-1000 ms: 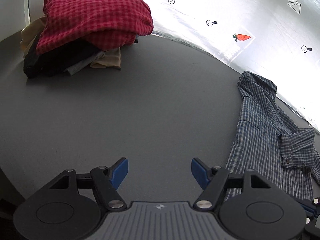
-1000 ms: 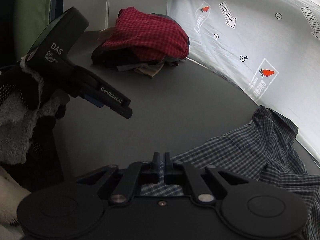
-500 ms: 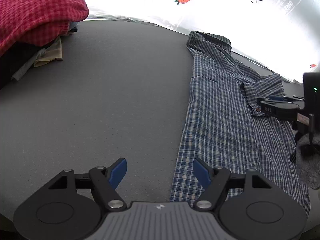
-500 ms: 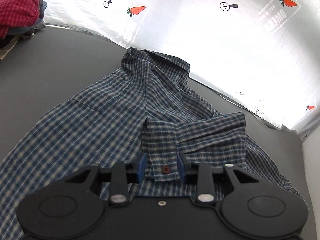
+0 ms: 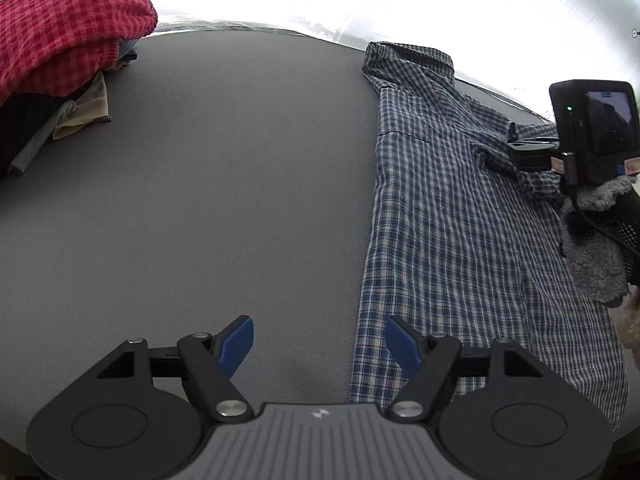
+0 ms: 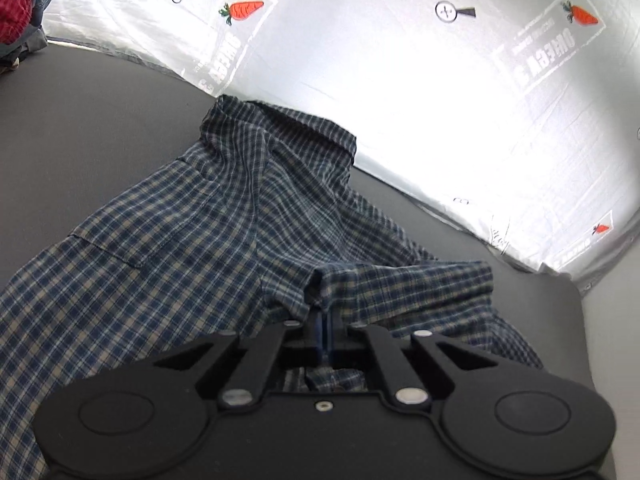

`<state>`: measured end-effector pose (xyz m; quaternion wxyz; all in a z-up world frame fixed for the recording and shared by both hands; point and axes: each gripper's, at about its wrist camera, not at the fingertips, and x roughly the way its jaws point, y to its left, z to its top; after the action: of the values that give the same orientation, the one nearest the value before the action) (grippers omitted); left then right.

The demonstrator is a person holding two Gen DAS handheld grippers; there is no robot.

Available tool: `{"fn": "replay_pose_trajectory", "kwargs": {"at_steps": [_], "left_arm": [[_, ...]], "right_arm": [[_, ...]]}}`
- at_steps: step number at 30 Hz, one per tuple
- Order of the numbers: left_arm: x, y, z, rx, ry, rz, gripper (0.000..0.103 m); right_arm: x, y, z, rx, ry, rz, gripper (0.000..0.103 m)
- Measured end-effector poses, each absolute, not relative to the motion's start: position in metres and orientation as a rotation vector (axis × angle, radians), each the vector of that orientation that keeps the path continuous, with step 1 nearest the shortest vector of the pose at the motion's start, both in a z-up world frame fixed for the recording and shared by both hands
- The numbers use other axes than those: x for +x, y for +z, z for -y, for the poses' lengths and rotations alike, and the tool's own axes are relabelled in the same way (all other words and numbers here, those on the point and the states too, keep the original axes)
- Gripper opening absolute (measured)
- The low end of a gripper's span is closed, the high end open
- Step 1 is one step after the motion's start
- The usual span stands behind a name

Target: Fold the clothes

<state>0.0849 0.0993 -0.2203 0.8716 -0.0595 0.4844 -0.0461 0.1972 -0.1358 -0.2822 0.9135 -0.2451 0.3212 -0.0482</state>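
A blue and white checked shirt (image 5: pixel 448 216) lies spread on the dark grey table (image 5: pixel 208 184), collar (image 6: pixel 280 128) toward the white backdrop. My right gripper (image 6: pixel 323 320) is shut on the cuff of its folded-over sleeve (image 6: pixel 404 284), the fabric bunched between the pads. In the left wrist view the right gripper (image 5: pixel 516 152) shows at the right edge, held by a gloved hand (image 5: pixel 600 248). My left gripper (image 5: pixel 319 340) hovers open over the table by the shirt's lower left hem, nothing between its blue pads (image 5: pixel 402 344).
A pile of clothes topped by a red checked garment (image 5: pixel 68 36) sits at the table's far left. A white printed backdrop (image 6: pixel 400 80) with carrot marks runs along the far edge. Bare grey table lies between pile and shirt.
My right gripper swung from the bare table to the shirt's sleeve, opened around the buttoned cuff, then shut on it. The left gripper turned toward the shirt and stayed open.
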Motion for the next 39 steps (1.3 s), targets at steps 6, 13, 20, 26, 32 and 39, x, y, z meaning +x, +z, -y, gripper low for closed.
{"fn": "replay_pose_trajectory", "kwargs": {"at_steps": [6,13,20,26,32,39], "left_arm": [[0.1,-0.199,-0.123,-0.175,-0.004,-0.938,0.074],[0.109,-0.191,-0.137,-0.207,0.073,-0.902,0.075],[0.105,-0.21,-0.111,-0.178,-0.002,-0.97,0.075],[0.099,-0.224,-0.081,-0.175,-0.152,-1.025,0.075],[0.089,-0.242,-0.06,-0.166,-0.239,-1.097,0.068],[0.072,-0.254,-0.057,-0.123,-0.236,-1.145,0.053]], "right_arm": [[0.088,-0.217,0.096,-0.529,0.459,-0.539,0.002],[-0.026,-0.247,0.052,-0.661,0.971,-0.736,0.003],[-0.004,-0.245,0.068,-0.596,0.925,-0.828,0.003],[0.002,-0.264,0.084,-0.399,0.853,-0.996,0.04],[0.019,-0.26,0.144,-0.025,0.622,-1.053,0.046],[0.028,-0.272,0.176,0.303,0.523,-1.082,0.046]]}}
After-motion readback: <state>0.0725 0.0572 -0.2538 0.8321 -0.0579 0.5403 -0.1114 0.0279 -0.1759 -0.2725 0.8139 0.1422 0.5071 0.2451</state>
